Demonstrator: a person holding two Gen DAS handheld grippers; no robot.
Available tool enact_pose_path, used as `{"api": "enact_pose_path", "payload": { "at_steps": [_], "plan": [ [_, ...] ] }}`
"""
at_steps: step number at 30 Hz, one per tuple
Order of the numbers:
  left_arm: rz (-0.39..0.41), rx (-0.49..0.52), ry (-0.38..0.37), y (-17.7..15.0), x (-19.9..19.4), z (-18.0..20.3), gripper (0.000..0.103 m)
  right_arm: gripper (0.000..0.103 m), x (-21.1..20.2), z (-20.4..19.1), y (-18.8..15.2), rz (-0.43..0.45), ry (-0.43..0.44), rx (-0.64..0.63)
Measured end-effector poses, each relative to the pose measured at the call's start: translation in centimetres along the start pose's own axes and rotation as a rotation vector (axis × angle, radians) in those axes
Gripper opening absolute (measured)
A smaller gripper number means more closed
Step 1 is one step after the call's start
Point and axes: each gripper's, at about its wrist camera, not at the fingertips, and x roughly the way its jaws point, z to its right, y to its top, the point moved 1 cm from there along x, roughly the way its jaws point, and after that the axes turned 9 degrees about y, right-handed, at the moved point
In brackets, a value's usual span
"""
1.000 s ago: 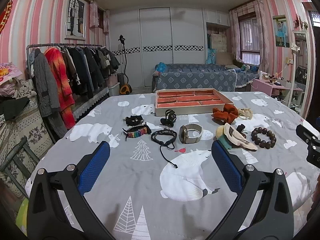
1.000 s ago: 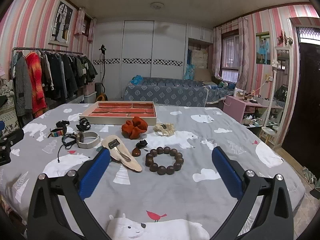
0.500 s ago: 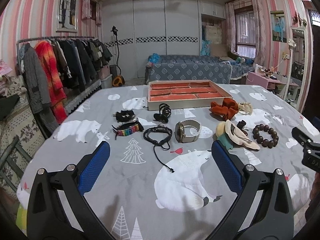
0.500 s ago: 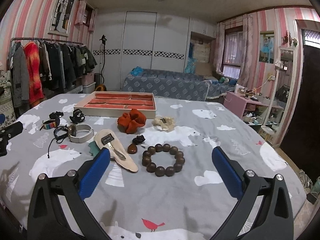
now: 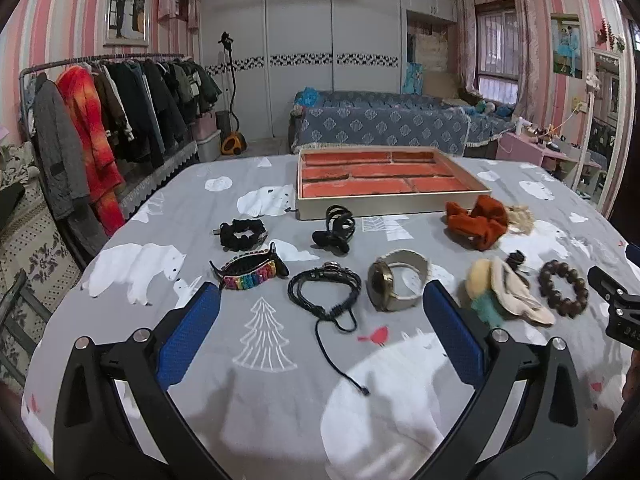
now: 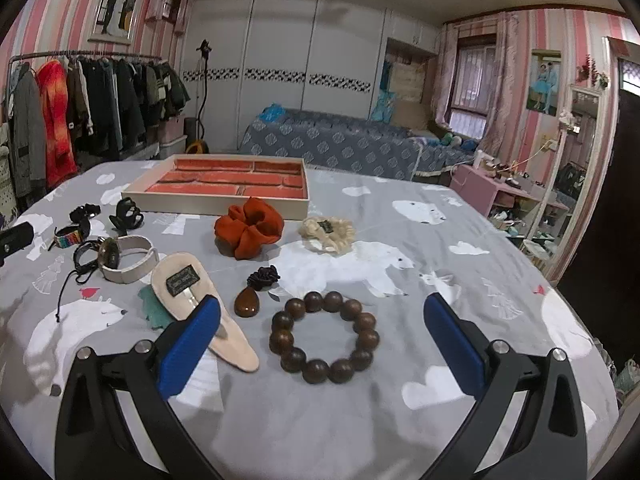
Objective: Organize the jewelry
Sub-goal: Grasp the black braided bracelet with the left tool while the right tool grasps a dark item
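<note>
Jewelry lies spread on a grey bear-print cloth point(image 5: 260, 392), none of it in the tray point(image 5: 390, 178) and none gripped. Left gripper point(image 5: 320, 340) hangs above the cloth, jaws wide apart, nothing between the blue pads point(image 5: 188, 338) but cloth and the loose tail of the black cord bracelet point(image 5: 324, 290). That bracelet sits just ahead of the gap. Watch point(image 5: 396, 280) lies just right of it, beside the right pad. Rainbow bracelet point(image 5: 250, 270) is ahead of the left pad. Further out: black scrunchie point(image 5: 242, 234) and black claw clip point(image 5: 334, 230), the clip near the tray's front wall.

Right gripper point(image 6: 322, 338) is also wide open, empty, low over the cloth. Wooden bead bracelet point(image 6: 324, 336) lies flat between the pads in view, touching neither. Left pad point(image 6: 188, 346) overlaps the tip of a cream hair clip point(image 6: 192, 296) in the picture; contact cannot be told. Brown teardrop pendant point(image 6: 248, 302) sits just beside the beads, a small dark flower piece point(image 6: 263, 277) touching its top. Beyond: orange scrunchie point(image 6: 250, 232) and cream scrunchie point(image 6: 326, 232), both close to the tray's front edge. The tray has orange-lined compartments, all bare. Clothes rack point(image 5: 112, 116) stands left, a bed point(image 5: 384, 124) behind the tray.
</note>
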Motion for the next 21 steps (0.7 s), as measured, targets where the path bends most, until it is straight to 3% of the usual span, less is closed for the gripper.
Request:
{"api": "enact_pose_path", "payload": {
  "at_steps": [4,8,12,21],
  "plan": [
    [-0.054,-0.017,-0.032,0.2,2.4,-0.4,0.098,0.098,1.7,0.2,0.7,-0.024,0.021,0.006],
    [-0.103,-0.008,-0.045,0.4,4.4,-0.5,0.094,0.087,3.9,0.2,1.4,-0.075,0.054,0.013],
    [-0.139,0.009,-0.035,1.0,6.4,-0.4,0.083,0.078,6.3,0.0,1.9,-0.116,0.088,0.022],
    [-0.197,0.035,-0.009,1.5,9.9,-0.8,0.081,0.062,10.6,-0.5,1.9,-0.214,0.120,0.048]
  ]
}}
